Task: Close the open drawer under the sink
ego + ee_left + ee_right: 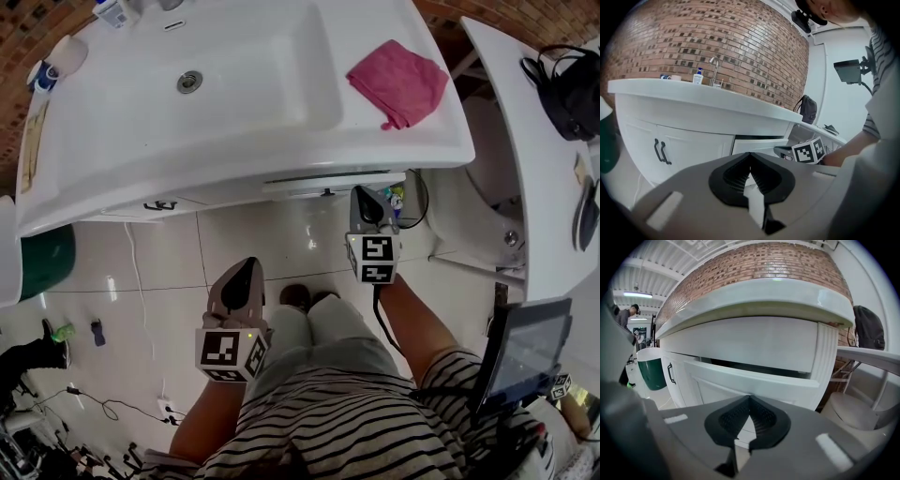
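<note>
- Not yet done: visible as a shallow step, the drawer (328, 181) out a little from the white cabinet, directly under the front edge of the sink (281, 56) and toward its right half.
- Confirmed in the right gripper view by a dark slit above its front panel; judged a small opening, so only a short inward push left.
- Just in front of that panel, the right gripper (366, 202), fingers pressed together with nothing between them; impossible to tell whether touching the panel or just short of it.
- Lower and farther back over the floor tiles, well apart from the drawer, the left gripper (244, 274), fingers likewise together and empty; apparently no part in the push.
- As for looks: plain glossy white, wide and shallow, with a raised border around a flat panel; no handle seen on the visible part, unlike the cabinet door (159, 204) to its left with dark handles.
- Probably hard and smooth, fit for a straight push with closed fingertips; some risk of skewing if pressed far off centre.
- On the surface beside the basin, a pink cloth (398, 80), irrelevant here.
</note>
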